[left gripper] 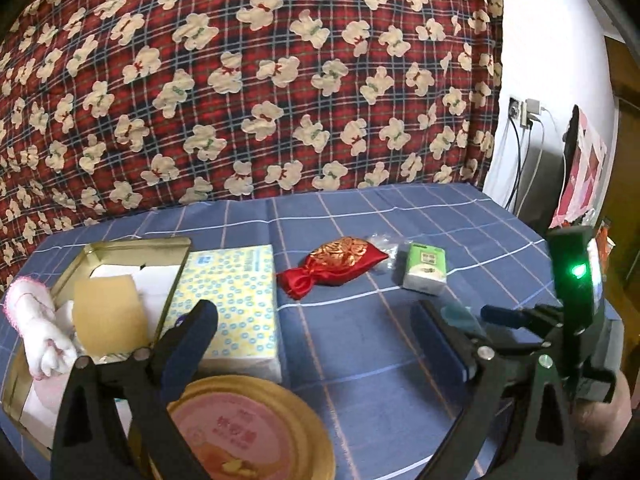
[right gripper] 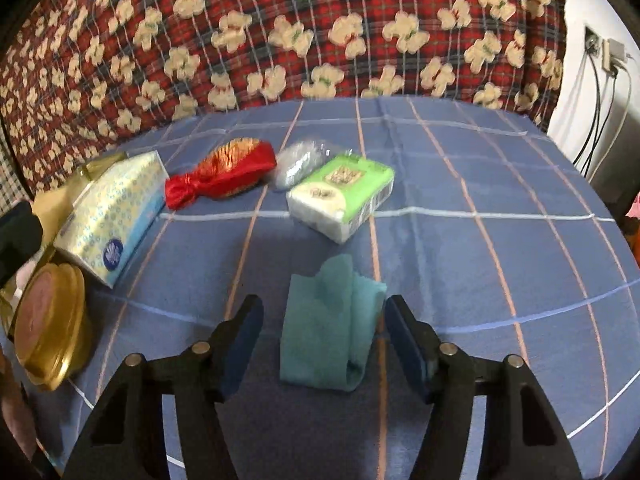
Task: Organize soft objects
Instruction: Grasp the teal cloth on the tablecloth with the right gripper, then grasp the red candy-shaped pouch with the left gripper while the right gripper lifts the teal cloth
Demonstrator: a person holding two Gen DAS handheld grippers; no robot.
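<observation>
A folded teal cloth [right gripper: 328, 328] lies on the blue checked cover between the open fingers of my right gripper [right gripper: 322, 344], which hangs low over it without pinching. My left gripper [left gripper: 320, 336] is open and empty over bare cover; the right gripper's body [left gripper: 560, 320] stands beyond its right finger. A red and gold pouch [left gripper: 334, 266] [right gripper: 224, 178], a green tissue pack [left gripper: 425, 268] [right gripper: 340, 196] and a yellow-blue tissue box [left gripper: 232, 296] [right gripper: 114, 216] lie farther back. An open gold tin [left gripper: 132, 246] at the left holds a white-pink sock [left gripper: 38, 320] and a tan sponge [left gripper: 108, 314].
A round gold tin with a pink lid [left gripper: 240, 432] [right gripper: 50, 328] sits near the left front. A small clear plastic packet [right gripper: 298, 164] lies behind the green pack. A red plaid bear-print quilt [left gripper: 256, 80] rises behind. Cables and a wall socket [left gripper: 528, 120] are at the right.
</observation>
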